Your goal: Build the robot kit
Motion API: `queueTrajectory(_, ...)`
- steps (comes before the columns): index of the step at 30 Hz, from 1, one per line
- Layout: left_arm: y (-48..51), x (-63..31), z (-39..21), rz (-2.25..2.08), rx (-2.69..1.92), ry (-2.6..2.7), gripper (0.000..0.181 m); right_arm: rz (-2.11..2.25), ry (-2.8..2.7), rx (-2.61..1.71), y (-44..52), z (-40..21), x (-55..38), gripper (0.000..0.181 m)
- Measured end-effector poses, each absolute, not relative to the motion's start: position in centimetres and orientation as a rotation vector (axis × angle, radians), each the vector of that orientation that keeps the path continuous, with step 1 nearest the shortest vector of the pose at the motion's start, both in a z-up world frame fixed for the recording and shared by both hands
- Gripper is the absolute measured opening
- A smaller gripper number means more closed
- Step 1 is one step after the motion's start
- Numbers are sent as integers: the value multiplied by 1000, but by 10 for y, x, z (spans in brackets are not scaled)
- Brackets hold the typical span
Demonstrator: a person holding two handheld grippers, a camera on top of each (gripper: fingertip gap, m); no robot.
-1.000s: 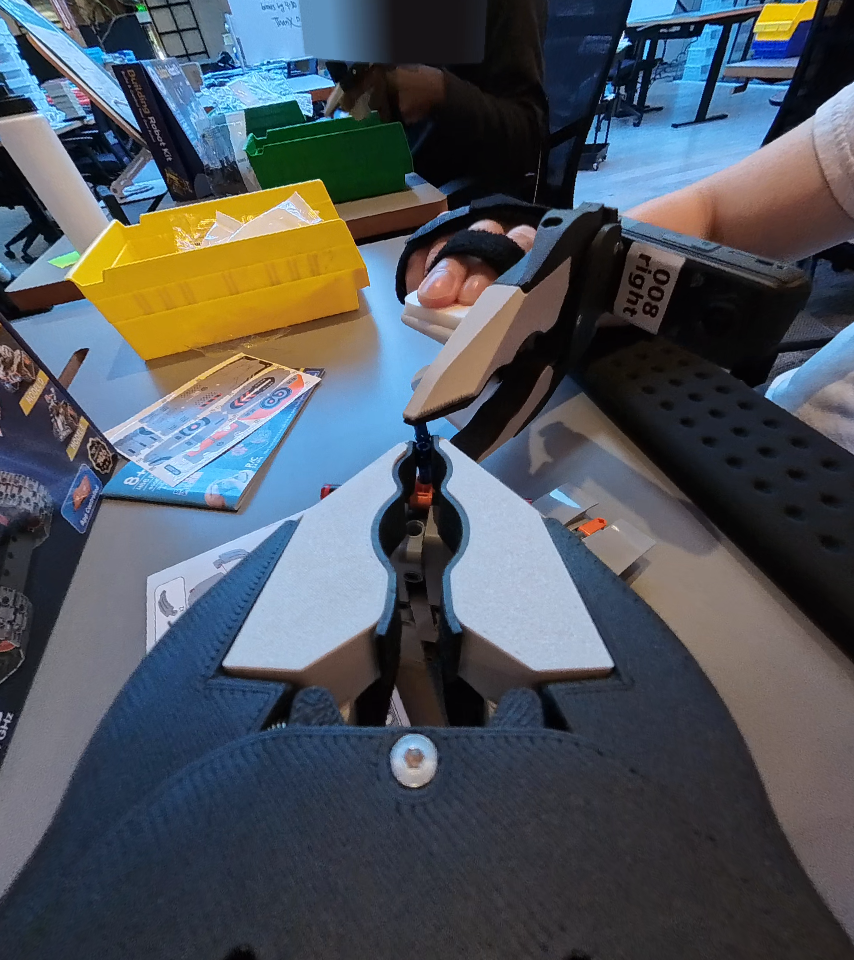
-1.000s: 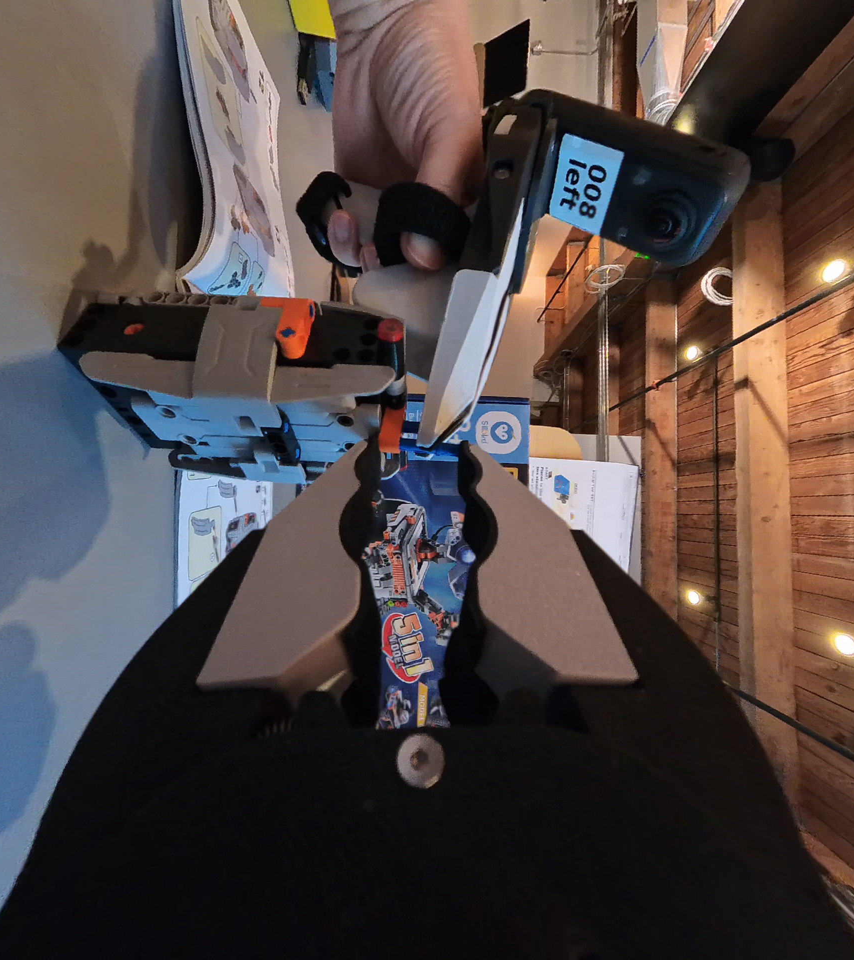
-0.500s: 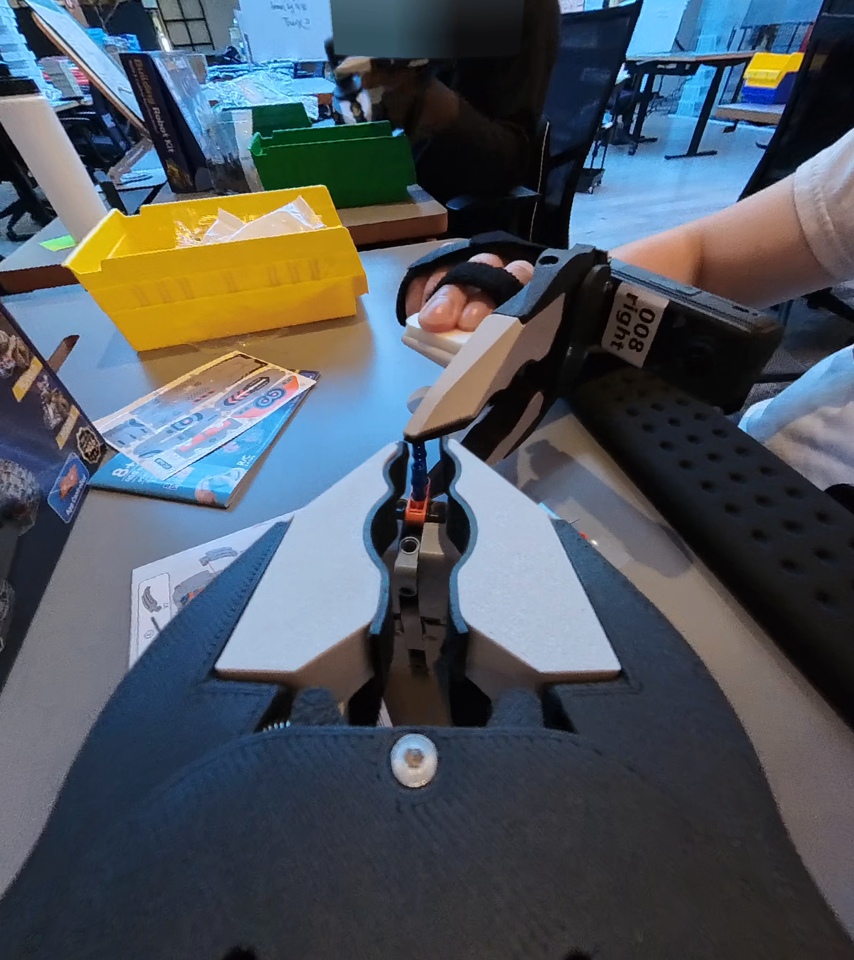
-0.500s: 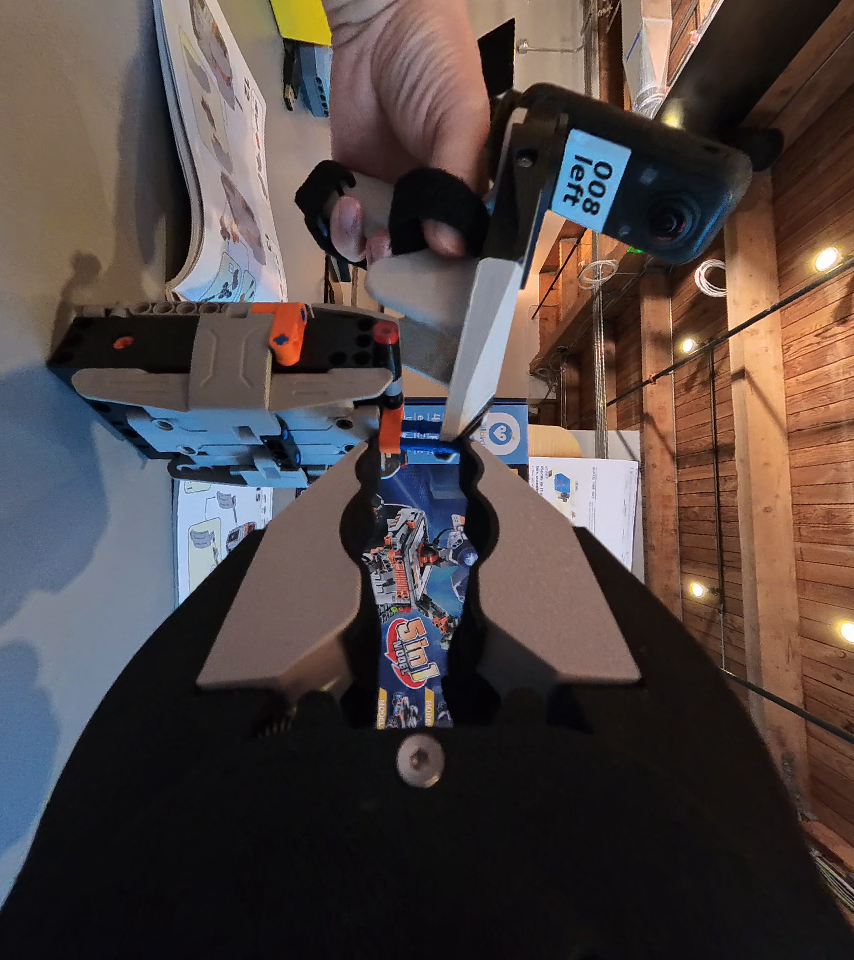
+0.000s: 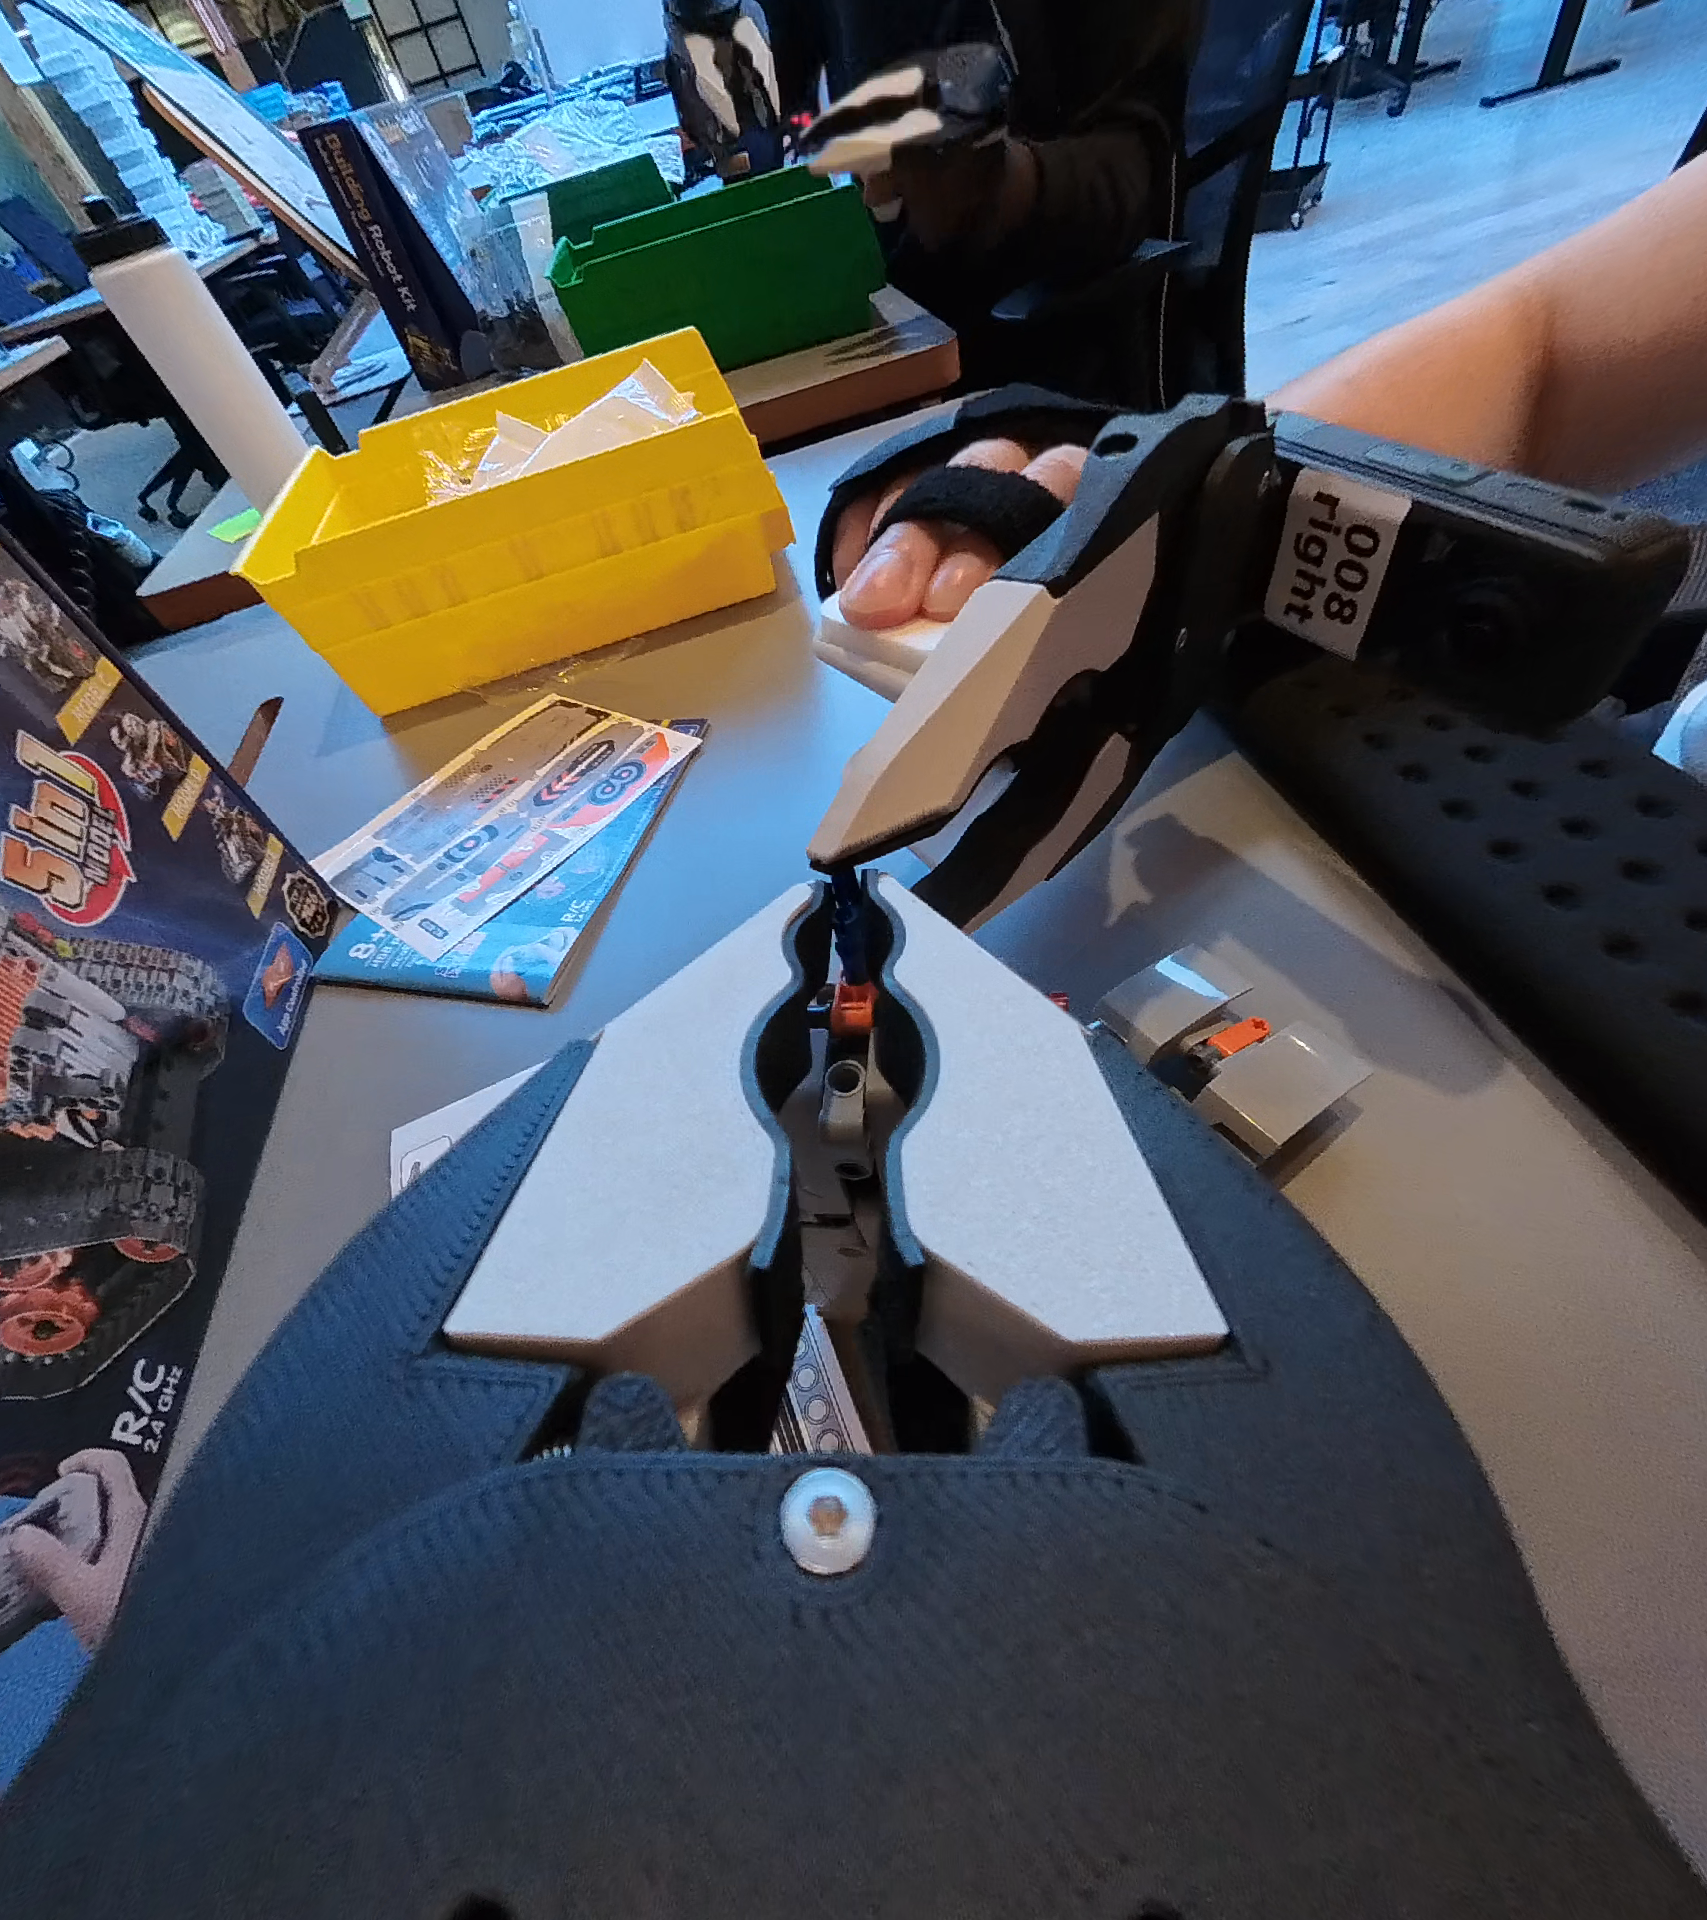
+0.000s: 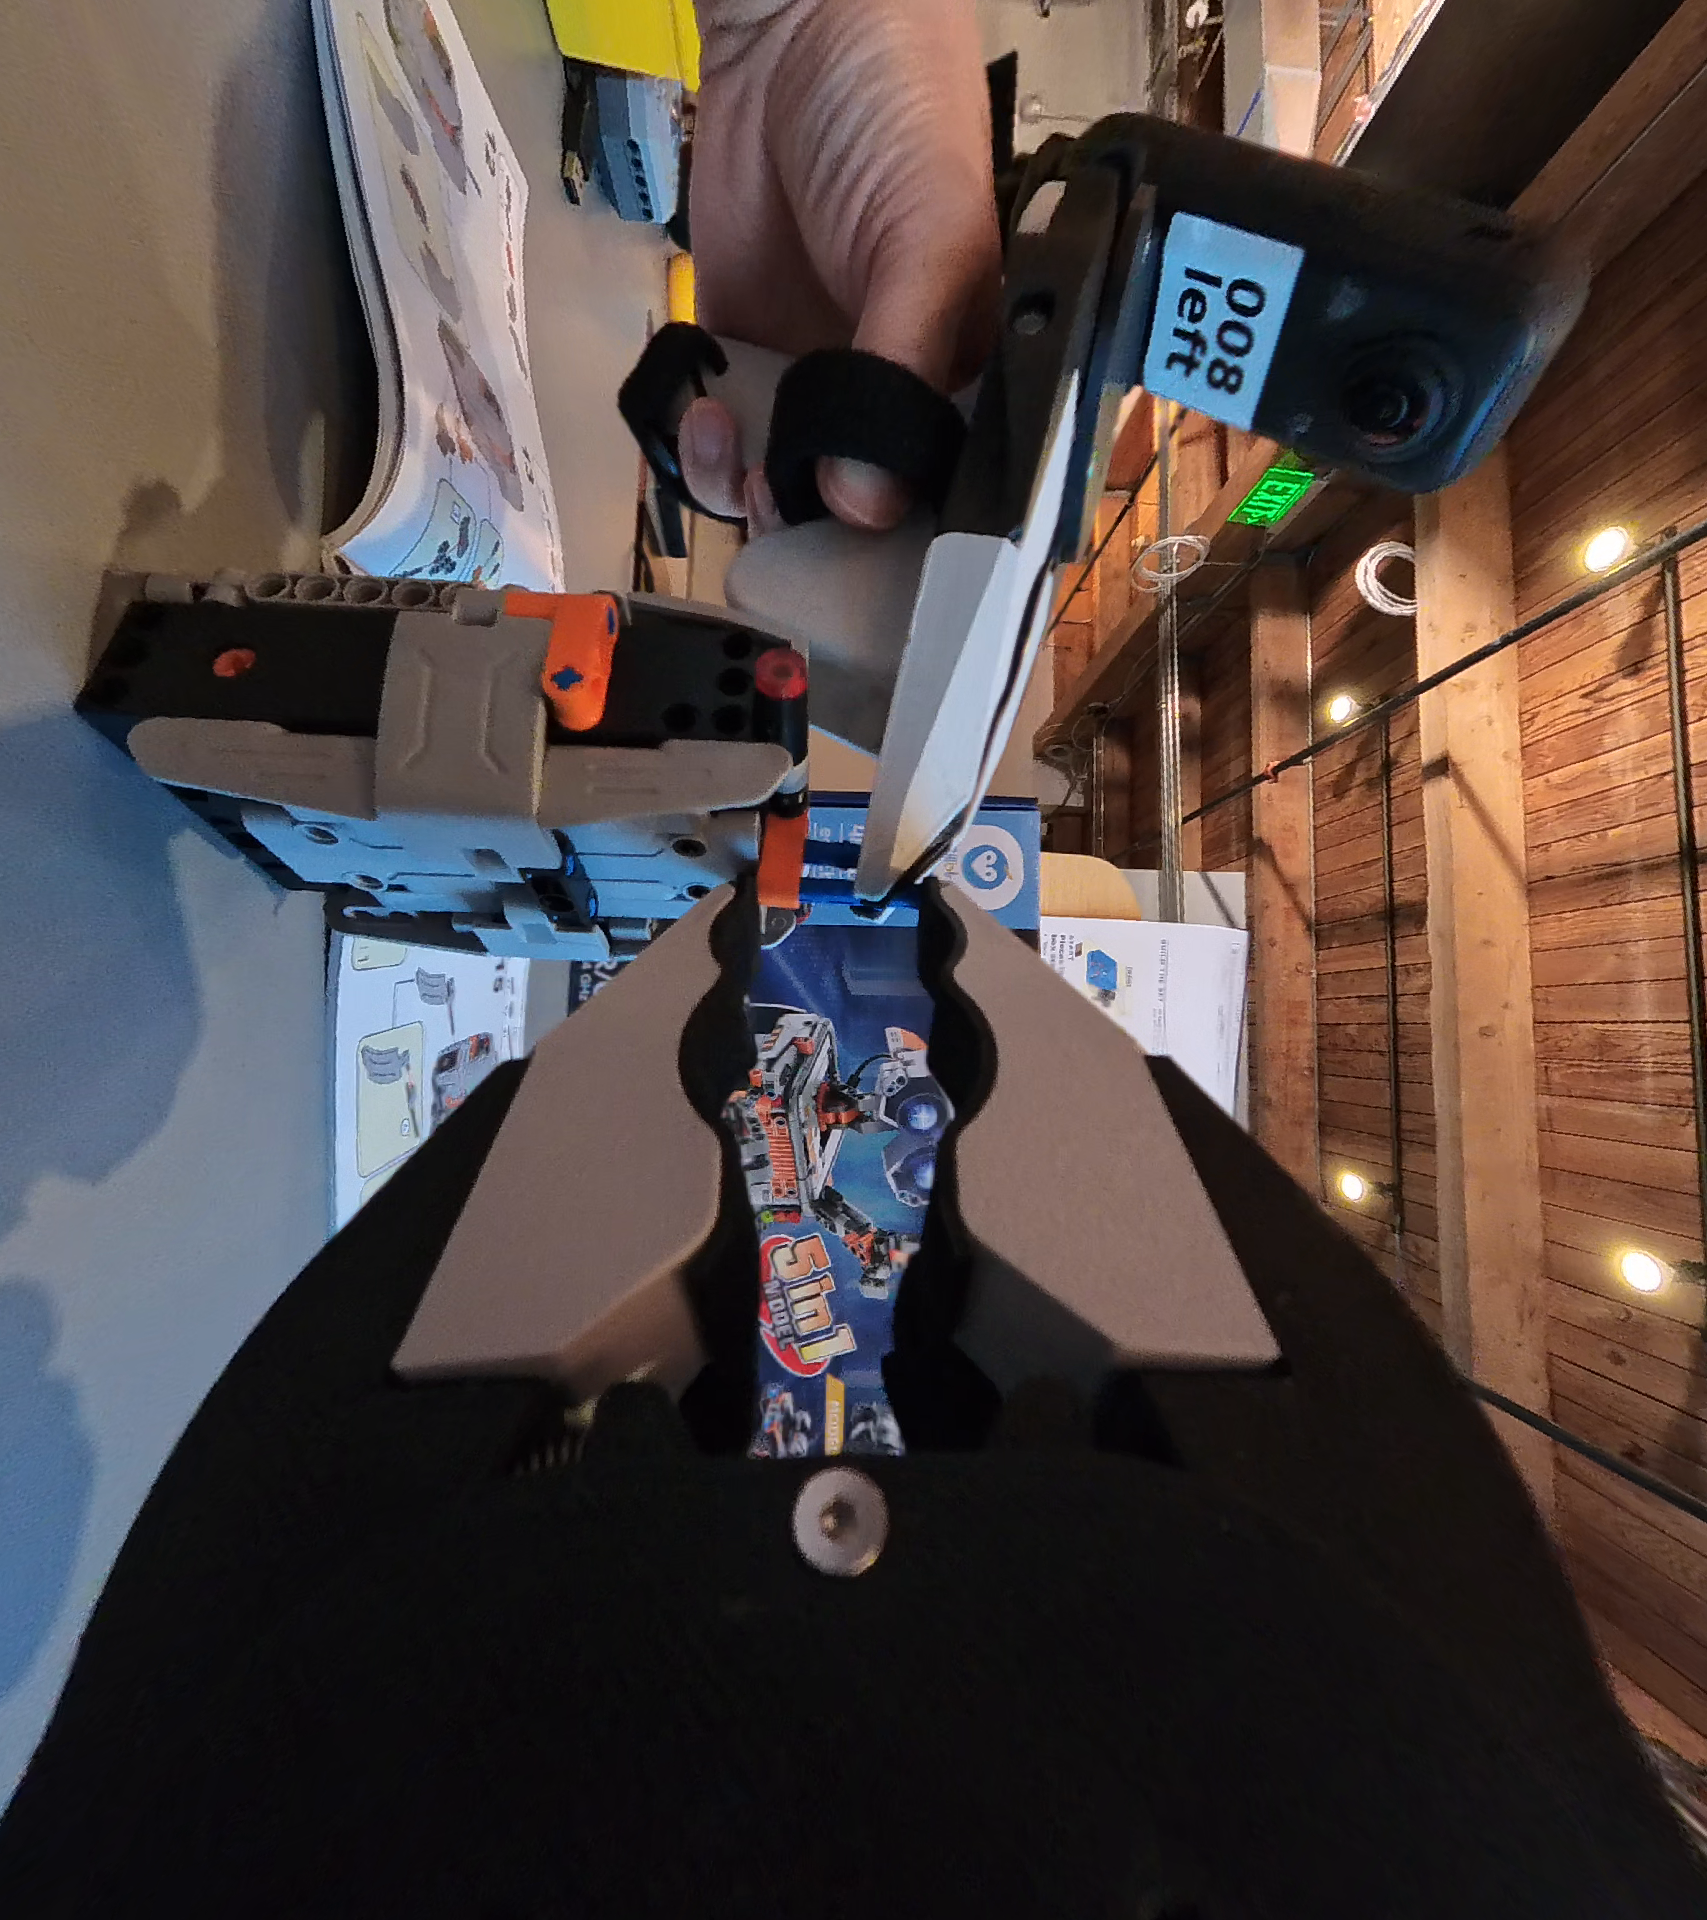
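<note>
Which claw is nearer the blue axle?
Left. The left claw is shut on the blue axle; the right claw stands open right at it, contact unclear.

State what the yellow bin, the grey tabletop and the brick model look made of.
Yellow bin: moulded plastic, slightly glossy, ribbed walls.
Grey tabletop: probably laminate; smooth, matte, soft reflections.
Brick model: hard plastic pieces, satin sheen, pin holes and studs.
</note>
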State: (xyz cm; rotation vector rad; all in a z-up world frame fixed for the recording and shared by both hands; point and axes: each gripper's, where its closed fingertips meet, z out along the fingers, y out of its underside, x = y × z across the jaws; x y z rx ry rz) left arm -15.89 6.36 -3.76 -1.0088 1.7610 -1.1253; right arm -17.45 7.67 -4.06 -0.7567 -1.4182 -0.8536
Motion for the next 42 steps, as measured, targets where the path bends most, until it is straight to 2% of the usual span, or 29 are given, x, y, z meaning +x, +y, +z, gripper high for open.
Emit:
queueTrajectory(18, 66, -163, -38, -1065, -948, 1747, 3, -924, -1388, -679, 79, -41, -178, 29)
queueTrajectory(42, 68, -164, -39, -1153, -1047, 1749, 3, -788, -1360, -803, 81, -41, -180, 28)
